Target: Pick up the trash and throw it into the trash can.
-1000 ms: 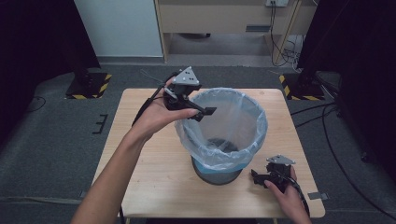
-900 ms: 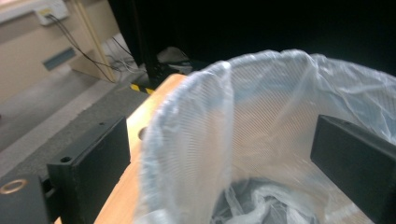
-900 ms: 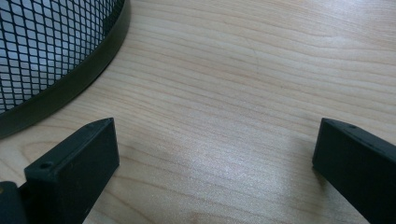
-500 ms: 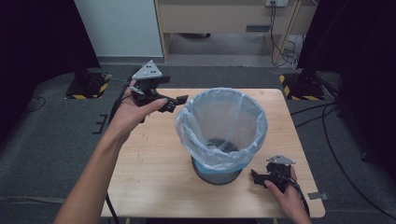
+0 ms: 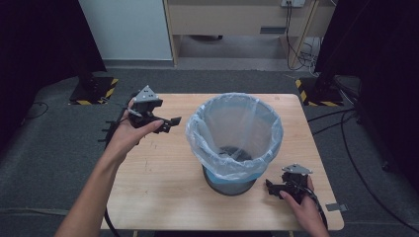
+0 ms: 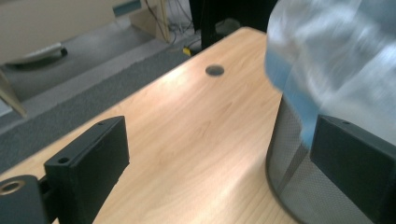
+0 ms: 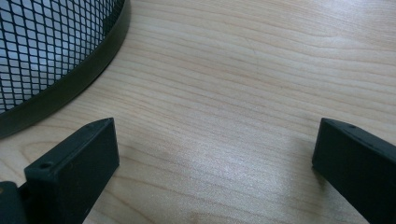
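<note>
- The high view looks forward and down on the whole table (image 5: 163,197) from above the person's side.
- The left gripper view looks low across the tabletop, with the bin (image 6: 299,186) close at its right.
- The right gripper view faces steeply down, very near the wood, with the bin's base (image 7: 70,88) at its upper left.
- All three share the bin and tabletop.

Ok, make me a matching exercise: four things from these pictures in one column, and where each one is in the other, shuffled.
Things
1. left gripper
2. right gripper
3. plastic bag
4. mesh bin

Places
A. standing in the middle of the table
B. low by the bin's base, at the near right corner of the table
C. lining the bin, folded over its rim
D. held up over the far left part of the table

Pairs: 1-D, 2-B, 3-C, 4-A
</note>
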